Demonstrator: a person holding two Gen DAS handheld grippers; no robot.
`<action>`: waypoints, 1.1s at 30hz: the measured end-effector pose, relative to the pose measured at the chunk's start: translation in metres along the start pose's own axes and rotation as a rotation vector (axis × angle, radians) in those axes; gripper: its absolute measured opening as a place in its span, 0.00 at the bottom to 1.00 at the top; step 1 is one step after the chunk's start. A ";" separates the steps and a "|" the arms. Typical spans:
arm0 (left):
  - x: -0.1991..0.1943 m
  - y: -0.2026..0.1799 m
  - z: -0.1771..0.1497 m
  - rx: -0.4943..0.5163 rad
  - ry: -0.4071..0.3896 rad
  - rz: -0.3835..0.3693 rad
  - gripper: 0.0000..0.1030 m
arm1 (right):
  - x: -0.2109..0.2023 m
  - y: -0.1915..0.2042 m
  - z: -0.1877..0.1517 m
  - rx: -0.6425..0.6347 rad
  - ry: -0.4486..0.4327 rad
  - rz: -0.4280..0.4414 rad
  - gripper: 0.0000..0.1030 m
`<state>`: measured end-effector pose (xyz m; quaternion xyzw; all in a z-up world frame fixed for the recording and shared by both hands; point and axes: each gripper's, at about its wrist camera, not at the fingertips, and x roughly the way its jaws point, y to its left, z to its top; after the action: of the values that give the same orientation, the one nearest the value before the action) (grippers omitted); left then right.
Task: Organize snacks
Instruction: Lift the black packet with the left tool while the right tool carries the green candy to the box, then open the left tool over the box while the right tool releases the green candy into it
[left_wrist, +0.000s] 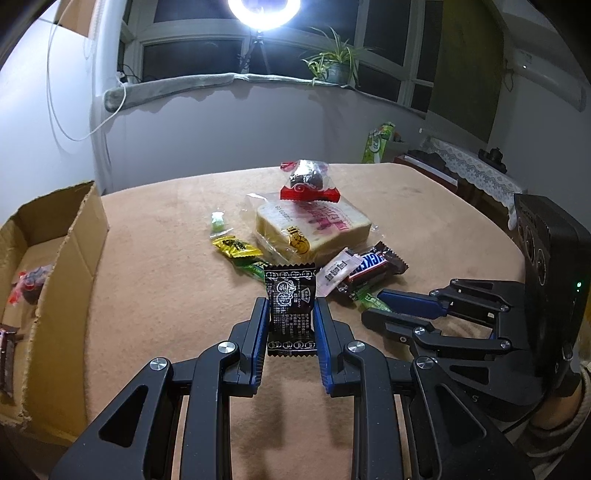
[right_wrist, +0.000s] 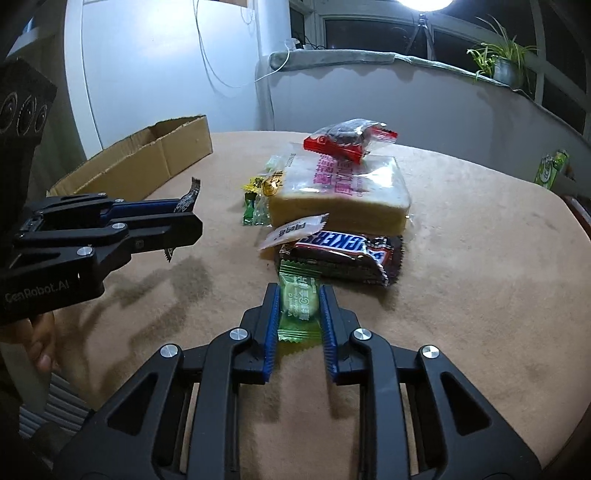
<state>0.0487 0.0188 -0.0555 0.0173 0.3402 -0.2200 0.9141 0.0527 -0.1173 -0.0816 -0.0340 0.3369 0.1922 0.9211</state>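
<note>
Left gripper clamped on a black sachet, held upright just above the tan tablecloth, near side of the snack pile. Right gripper closed around a green candy, pads pressing both sides, right at the near edge of the pile. Just beyond it, a Snickers bar lying flat, with a small white packet leaning on its left end. Further back, a bagged bread slice, topped by a red-and-clear wrapped dark snack. Yellow and green candies tucked along the bread's left side. Cardboard box off to the far left, open, a couple of wrapped snacks already inside.
</note>
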 end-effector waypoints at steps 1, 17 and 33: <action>-0.001 0.000 0.000 0.001 -0.002 0.001 0.21 | -0.003 -0.001 0.000 0.003 -0.006 0.000 0.21; -0.054 -0.003 0.025 0.011 -0.134 0.077 0.21 | -0.062 -0.014 0.043 0.025 -0.200 -0.002 0.21; -0.120 0.070 0.016 -0.109 -0.246 0.262 0.21 | -0.041 0.090 0.103 -0.147 -0.264 0.184 0.21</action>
<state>0.0068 0.1257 0.0236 -0.0151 0.2322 -0.0809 0.9692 0.0523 -0.0278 0.0300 -0.0448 0.1998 0.3024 0.9309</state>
